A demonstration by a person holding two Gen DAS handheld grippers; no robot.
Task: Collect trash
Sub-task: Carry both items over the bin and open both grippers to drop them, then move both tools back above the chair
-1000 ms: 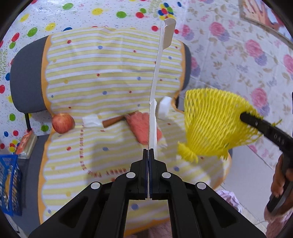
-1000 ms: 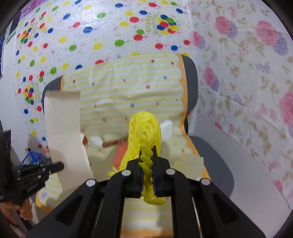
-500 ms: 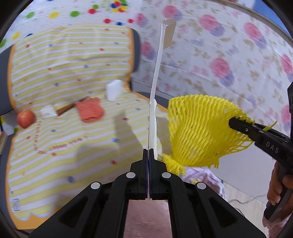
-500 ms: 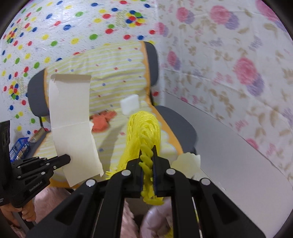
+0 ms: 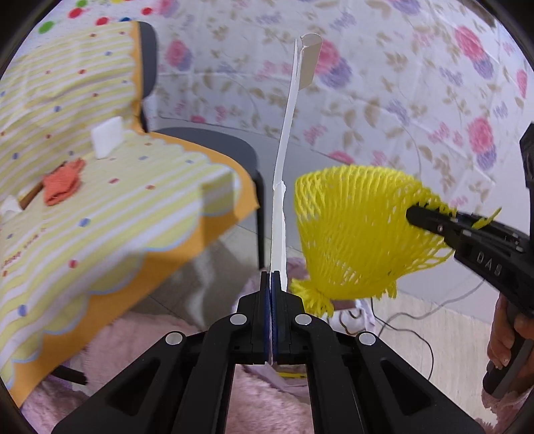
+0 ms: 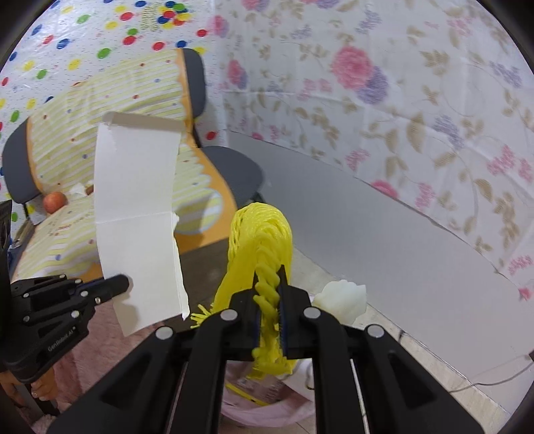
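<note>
Yellow foam net [image 6: 263,253] in right gripper [image 6: 268,300], beside white paper [image 6: 137,213]

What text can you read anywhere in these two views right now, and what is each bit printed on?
"DAS": white letters on the right tool's black body, seen from the left wrist view.
"GenRobot.AI": small white print on the left tool's black body, seen from the right wrist view.
Red lettering along the edge of the striped chair cover: too blurred to read.
Print among the coloured dots on the wall sheet: too small to read.
</note>
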